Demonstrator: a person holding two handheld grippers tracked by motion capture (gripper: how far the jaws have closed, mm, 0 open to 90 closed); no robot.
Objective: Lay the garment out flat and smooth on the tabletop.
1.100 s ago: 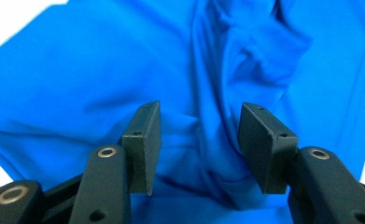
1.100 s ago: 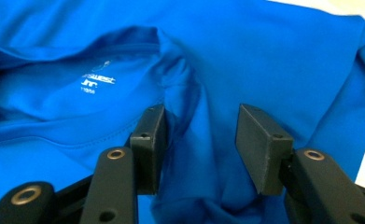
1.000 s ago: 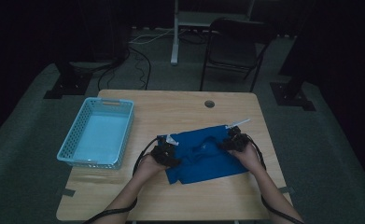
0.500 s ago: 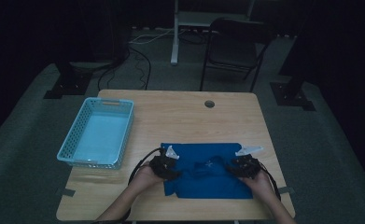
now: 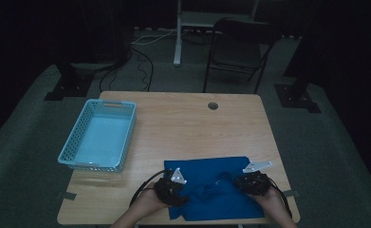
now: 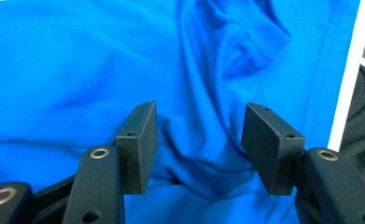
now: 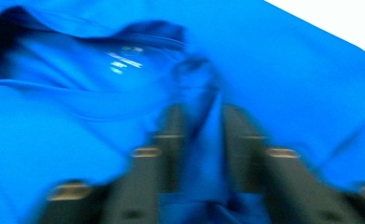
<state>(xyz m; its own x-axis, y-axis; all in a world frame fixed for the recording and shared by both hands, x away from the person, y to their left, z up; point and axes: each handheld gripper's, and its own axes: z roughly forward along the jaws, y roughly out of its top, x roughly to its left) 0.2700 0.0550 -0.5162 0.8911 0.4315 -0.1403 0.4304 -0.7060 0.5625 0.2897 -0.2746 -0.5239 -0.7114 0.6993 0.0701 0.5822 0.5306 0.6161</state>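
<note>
The blue shirt [image 5: 211, 190] now lies nearer the tabletop's [image 5: 183, 123] front edge. Right tongs [image 7: 199, 135] have just closed, pinching a fold; left tongs [image 6: 199, 144] stand spread, ready to regrip.

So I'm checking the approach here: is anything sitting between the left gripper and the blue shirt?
Nothing visible: the left gripper hangs right over the blue shirt, jaws apart, with only a raised fold of its cloth between them.
</note>
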